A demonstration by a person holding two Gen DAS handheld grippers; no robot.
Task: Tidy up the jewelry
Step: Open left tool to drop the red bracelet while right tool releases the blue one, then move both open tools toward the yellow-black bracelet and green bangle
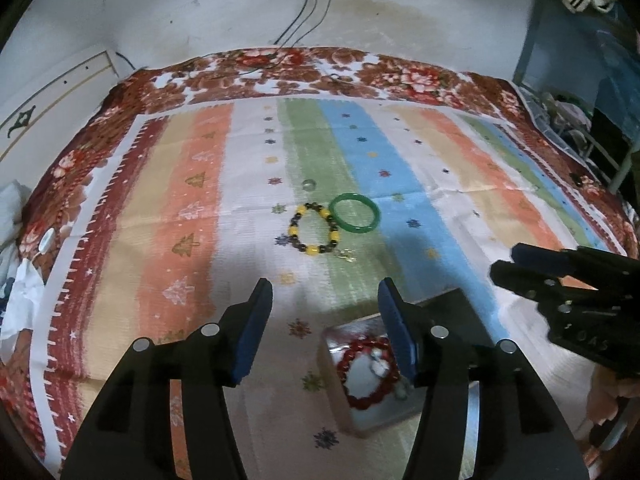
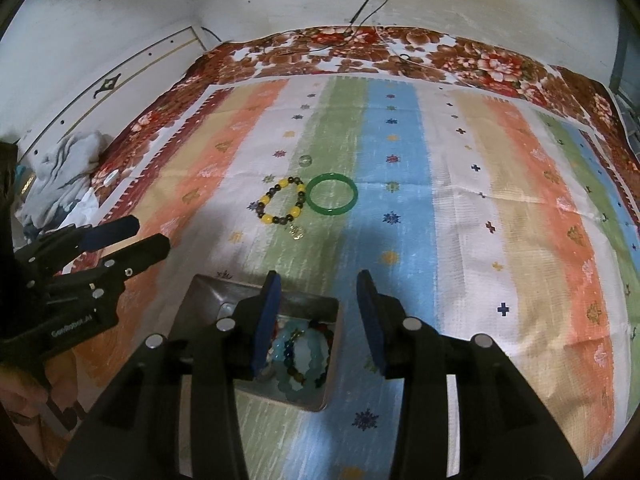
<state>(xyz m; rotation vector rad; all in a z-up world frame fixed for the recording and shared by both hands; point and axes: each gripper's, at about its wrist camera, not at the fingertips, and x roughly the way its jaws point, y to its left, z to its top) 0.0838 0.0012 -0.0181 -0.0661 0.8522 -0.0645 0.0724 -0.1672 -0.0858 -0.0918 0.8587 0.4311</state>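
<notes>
A yellow and dark beaded bracelet point(image 1: 316, 230) point(image 2: 281, 204) with a small gold charm lies on the striped cloth, touching a green bangle point(image 1: 355, 213) point(image 2: 331, 193) to its right. A small pale ring point(image 1: 309, 185) point(image 2: 305, 160) lies just beyond them. A metal box point(image 1: 374, 412) point(image 2: 320, 394) holds a red bead bracelet point(image 1: 368, 372) and several pale blue and mixed bead bracelets point(image 2: 302, 354). My left gripper point(image 1: 326, 308) is open and empty, just left of the box. My right gripper point(image 2: 318, 302) is open and empty above the box.
The striped cloth point(image 1: 192, 240) covers a floral blanket point(image 1: 280, 68) on a bed against a white wall. Cables point(image 1: 304, 20) hang down the wall. Crumpled clothes point(image 2: 68, 160) lie at the bed's left edge. A blue metal rack point(image 1: 580, 92) stands at the right.
</notes>
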